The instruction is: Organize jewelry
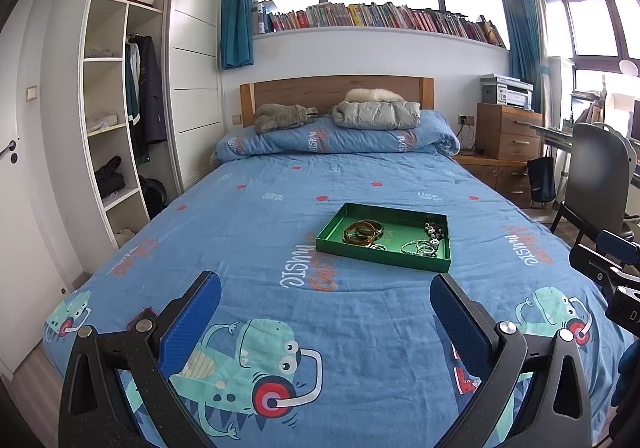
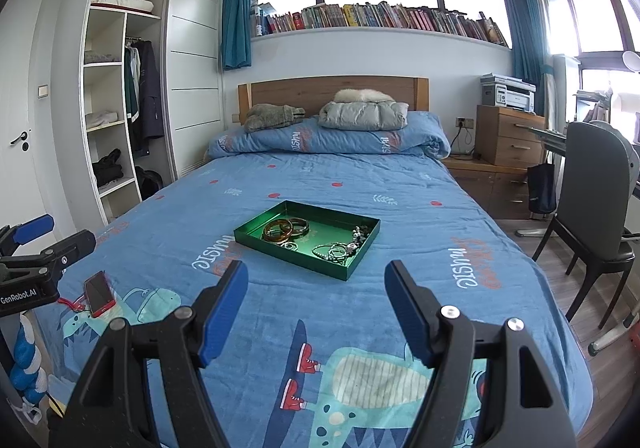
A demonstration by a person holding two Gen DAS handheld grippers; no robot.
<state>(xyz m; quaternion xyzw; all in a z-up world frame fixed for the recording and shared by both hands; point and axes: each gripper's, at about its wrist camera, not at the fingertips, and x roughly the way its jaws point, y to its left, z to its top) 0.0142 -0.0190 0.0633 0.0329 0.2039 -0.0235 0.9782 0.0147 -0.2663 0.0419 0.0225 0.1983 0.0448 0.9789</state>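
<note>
Since both sets of jaws stand wide open and empty, nothing is held. On the bed (image 1: 360,176), at one o'clock from the left gripper (image 1: 326,294), the green tray (image 1: 384,260) holds amber bangles (image 1: 362,233), stiff, slick, likely brittle: take one across its rim. Beaded bracelets (image 1: 420,248) look limp and light. Only the right gripper (image 2: 316,282) view shows the red phone (image 2: 98,294) at nine o'clock.

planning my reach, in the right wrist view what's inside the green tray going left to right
amber bangles → small silver rings → pale beaded bracelets → dark bead cluster by the right wall of the green tray
</note>
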